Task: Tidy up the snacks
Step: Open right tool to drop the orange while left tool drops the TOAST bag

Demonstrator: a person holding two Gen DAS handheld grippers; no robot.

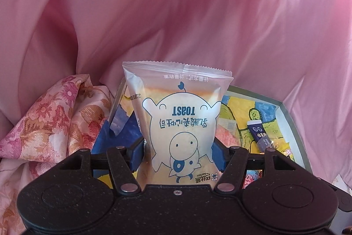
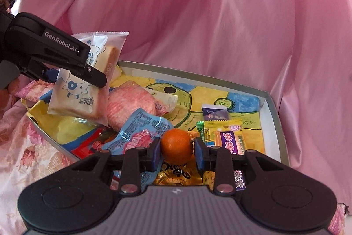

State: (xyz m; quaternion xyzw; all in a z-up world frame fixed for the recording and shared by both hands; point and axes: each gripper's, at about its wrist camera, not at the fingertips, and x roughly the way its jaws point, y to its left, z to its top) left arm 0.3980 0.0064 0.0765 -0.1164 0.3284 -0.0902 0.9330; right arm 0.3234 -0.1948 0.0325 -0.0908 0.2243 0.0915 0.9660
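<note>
Two grippers are at work over one shallow box (image 2: pixel 271 102) whose floor is lined with a yellow, blue and green drawing; the box sits on pink satin cloth (image 2: pixel 220 14), with floral fabric (image 1: pixel 55 116) at its nine o'clock side.

Left gripper (image 1: pixel 177 148): jaws part-way apart and clamped on a toast packet (image 1: pixel 180 116), blue pads pressing both sides of the packet's lower half. The packet stands upright, printed face toward the camera and upside down, sealed crimped edge at twelve o'clock. In the right wrist view the same gripper (image 2: pixel 88 78) enters from nine o'clock and holds the packet (image 2: pixel 88 89) tilted above the box's ten o'clock corner, its lower edge near the snacks beneath; contact cannot be determined.

Right gripper (image 2: pixel 177 150): jaws nearly closed, pads gripping a small orange (image 2: pixel 176 143) from either side. The fruit sits at the near edge of the box, above a gold wrapper (image 2: pixel 176 177).

Contents noted in the box: a pink packet (image 2: pixel 132 102) toward eleven o'clock, a light blue packet (image 2: pixel 140 133) just left of the orange, a yellow-and-purple candy wrapper (image 2: pixel 226 136) just to the right of the orange, and a dark blue sachet (image 2: pixel 214 115) beyond it at one o'clock.
</note>
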